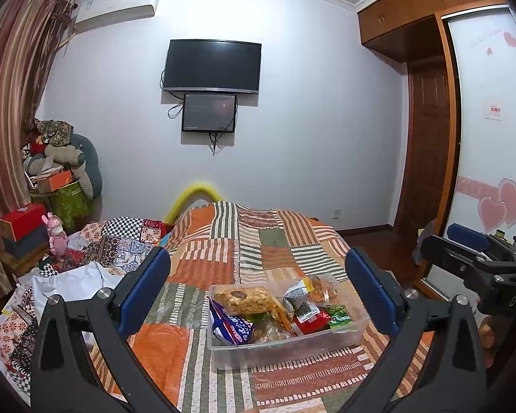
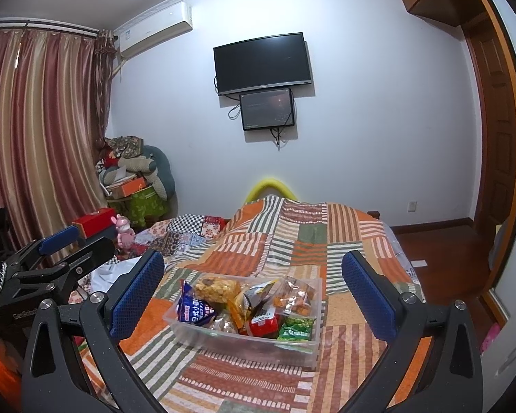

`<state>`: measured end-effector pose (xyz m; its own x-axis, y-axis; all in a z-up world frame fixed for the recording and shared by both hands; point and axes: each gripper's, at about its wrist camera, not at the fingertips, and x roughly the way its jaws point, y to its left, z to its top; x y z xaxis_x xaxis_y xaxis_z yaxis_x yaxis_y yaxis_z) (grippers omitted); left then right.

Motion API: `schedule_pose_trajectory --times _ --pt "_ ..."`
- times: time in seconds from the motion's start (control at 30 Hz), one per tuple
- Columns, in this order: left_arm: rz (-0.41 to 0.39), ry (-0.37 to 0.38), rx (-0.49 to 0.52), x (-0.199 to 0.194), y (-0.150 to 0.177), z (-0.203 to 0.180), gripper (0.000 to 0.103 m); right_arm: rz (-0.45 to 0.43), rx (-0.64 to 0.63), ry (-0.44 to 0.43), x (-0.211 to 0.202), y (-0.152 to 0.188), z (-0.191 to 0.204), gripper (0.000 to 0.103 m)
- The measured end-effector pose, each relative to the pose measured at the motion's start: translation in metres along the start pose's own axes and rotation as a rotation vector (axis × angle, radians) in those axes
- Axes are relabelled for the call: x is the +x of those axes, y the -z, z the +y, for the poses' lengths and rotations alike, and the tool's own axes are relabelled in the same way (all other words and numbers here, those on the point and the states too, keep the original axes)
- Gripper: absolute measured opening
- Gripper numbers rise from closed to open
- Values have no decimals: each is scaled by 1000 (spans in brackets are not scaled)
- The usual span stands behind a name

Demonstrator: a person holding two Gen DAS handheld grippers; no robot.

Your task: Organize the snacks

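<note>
Snacks fill a clear tub mid-bed; left claw and right claw hover wide, holding nothing

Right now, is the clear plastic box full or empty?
Full: the clear plastic box on the bed holds many snack packets, piled up to its rim.

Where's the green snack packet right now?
In both wrist views the green snack packet lies inside the clear plastic bin on the bed, in its near right corner, beside the red packet.
</note>
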<state>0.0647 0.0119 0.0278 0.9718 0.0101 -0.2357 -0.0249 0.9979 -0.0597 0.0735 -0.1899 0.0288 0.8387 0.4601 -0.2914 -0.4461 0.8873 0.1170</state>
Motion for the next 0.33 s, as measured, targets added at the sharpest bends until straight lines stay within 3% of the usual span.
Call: schedule_pose_trajectory --times 0.33 --pt "16 9 -2 3 1 -1 103 4 3 0 0 0 -2 103"
